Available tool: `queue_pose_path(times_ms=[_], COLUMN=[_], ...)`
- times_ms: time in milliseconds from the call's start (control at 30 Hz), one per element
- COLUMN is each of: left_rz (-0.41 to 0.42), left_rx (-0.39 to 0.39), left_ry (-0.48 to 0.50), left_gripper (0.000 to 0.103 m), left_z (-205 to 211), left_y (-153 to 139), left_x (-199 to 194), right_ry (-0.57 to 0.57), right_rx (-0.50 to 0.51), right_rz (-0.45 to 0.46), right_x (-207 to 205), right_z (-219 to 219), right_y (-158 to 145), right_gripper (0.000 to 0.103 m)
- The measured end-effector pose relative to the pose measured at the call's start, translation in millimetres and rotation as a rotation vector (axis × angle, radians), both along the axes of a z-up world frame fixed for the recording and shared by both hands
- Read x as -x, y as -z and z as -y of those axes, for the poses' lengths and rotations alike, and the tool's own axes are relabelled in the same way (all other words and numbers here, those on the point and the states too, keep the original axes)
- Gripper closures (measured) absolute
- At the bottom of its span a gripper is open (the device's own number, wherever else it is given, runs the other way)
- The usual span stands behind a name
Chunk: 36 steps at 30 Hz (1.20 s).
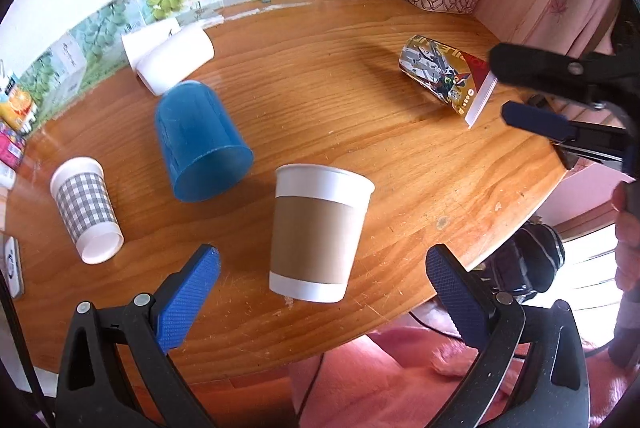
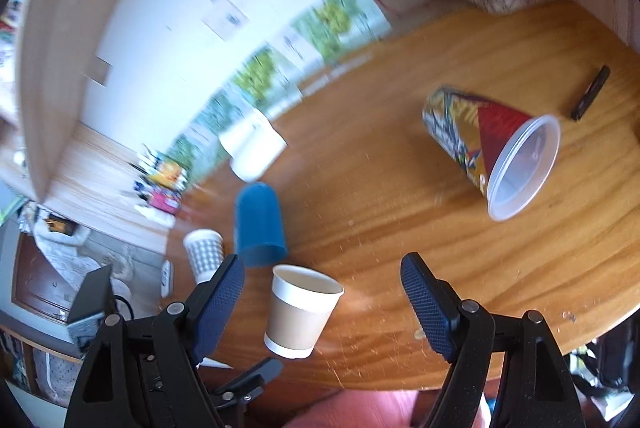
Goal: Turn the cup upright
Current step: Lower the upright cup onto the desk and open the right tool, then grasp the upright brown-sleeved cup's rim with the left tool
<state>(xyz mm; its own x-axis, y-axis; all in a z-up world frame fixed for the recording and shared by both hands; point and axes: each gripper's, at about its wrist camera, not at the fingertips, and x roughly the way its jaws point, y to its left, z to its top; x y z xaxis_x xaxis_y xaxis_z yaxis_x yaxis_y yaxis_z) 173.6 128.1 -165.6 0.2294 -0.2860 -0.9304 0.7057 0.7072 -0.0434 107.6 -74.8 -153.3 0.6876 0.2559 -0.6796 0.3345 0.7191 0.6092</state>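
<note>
The printed cup [image 2: 486,144] lies on its side ahead and to the right of my right claw [image 2: 324,304], its clear rim turned toward me and nothing touching it. I take it for the one to flip now, since the right claw is aimed its way with both pads spread wide and empty. Lying that way, its open mouth gives me a lip to pinch, though the tapered wall may roll if I nudge it.

Directly between and just beyond the left claw [image 1: 322,270] stands the sleeved cup [image 1: 318,232], mouth up, clear of both pads; that claw is spread too and holds nothing. My guess is it stands done.

Farther from the left claw, the blue cup [image 1: 202,142] sits mouth down, with the checked cup [image 1: 86,210] to its left, also inverted, and a white cup [image 1: 172,58] on its side behind, close to the blue one.

The table [image 1: 360,68] is bare wood between the printed cup and the others, so I have swing room there. Its near edge curves just under both claws. A small dark object [image 2: 592,92] lies beyond the printed cup, apart from it.
</note>
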Motion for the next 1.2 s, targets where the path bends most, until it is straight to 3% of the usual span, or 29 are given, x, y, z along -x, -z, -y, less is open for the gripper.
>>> queue_pose_path(times_ms=[200,533,900,1200], left_rz=[0.034,0.036,-0.026,-0.076], left_rx=[-0.039,-0.122,-0.213,-0.256], left_ry=[-0.017,-0.036,0.021,-0.006], left_gripper=[0.0,0.0,0.0,0.0], left_z=[10,34,53,63], left_y=[8,23,42,56], left_x=[0,-20,-30,-43], right_ry=[0.008,-0.022,-0.088,-0.14], right_rx=[0.075,0.166,0.278,0.319], right_rz=[0.114,0.201,0.225,0.212], right_x=[29,56,69,73], right_z=[-3,-8,-36,-56], right_y=[-3,8,24,36], right_gripper=[0.021,0.021,0.021,0.021])
